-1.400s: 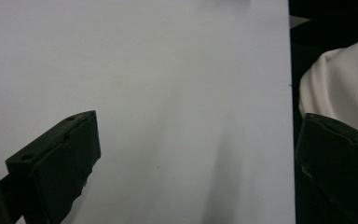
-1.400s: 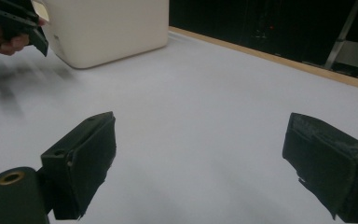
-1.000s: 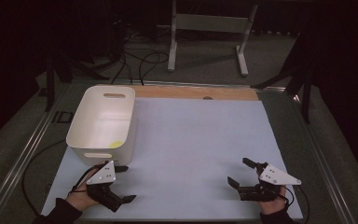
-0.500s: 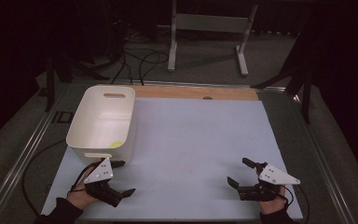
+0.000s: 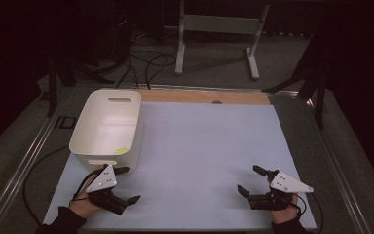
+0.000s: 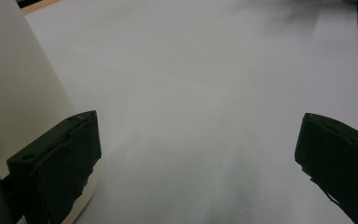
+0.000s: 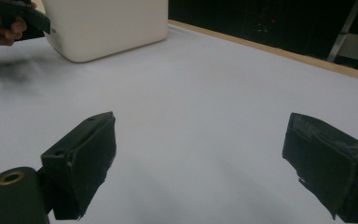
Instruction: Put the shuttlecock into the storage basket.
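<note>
High view, bin: a white plastic bin (image 5: 108, 127) stands at the far left of the pale sheet (image 5: 204, 146) that covers the surface; a small yellow thing (image 5: 121, 150) lies inside at its near right corner, too small to name.
High view, left gripper: the left gripper (image 5: 124, 185) hovers just off the bin's near end, below the handle slot, jaws spread and holding nothing.
High view, right gripper: the right gripper (image 5: 251, 180) sits low at the near right, well apart from the bin, jaws spread and empty.
Left gripper view, bin wall: the bin's white wall (image 6: 14, 84) rises just beside one black jaw, the other jaw over bare sheet; whether the near jaw touches the wall I cannot tell.
Right gripper view, far side: both jaws stand wide over bare sheet, with the bin (image 7: 107, 25) far off and the hand (image 7: 2, 25) holding the other gripper beside it.
Step in hand, judged: the left gripper looks set to take the bin by its near rim.
Doing it well: turn the wrist so that one jaw goes inside the wall and one outside, come in square to the rim, close fully before any pull, and move slowly so the bin slides rather than tips.
Right side advice: keep it low and out of the way, or bring it to the bin's right wall to steady it.
</note>
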A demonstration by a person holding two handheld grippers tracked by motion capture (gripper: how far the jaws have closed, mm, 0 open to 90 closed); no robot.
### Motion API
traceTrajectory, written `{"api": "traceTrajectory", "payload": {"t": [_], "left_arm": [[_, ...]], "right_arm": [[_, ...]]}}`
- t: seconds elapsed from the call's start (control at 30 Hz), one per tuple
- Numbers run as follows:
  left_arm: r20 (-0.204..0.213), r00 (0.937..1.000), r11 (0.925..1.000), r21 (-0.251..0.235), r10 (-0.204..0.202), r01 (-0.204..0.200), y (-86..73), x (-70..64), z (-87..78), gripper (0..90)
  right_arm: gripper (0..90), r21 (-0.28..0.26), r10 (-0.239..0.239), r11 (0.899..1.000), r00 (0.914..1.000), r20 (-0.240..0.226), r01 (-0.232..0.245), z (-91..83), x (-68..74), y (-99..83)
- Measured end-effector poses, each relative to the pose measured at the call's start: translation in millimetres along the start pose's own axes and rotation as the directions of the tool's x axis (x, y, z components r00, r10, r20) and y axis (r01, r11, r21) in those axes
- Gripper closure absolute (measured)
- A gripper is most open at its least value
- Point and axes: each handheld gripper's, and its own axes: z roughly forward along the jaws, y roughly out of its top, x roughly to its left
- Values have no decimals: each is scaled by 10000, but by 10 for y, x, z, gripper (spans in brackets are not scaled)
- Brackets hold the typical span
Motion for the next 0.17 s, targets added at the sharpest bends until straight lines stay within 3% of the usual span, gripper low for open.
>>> {"api": "traceTrajectory", "payload": {"t": [0.17], "left_arm": [[-10,10000,10000,5,-1,1,6,-3,-3,6]], "right_arm": [[94,6,-12,10000,10000,3,12,1,1,-1]]}}
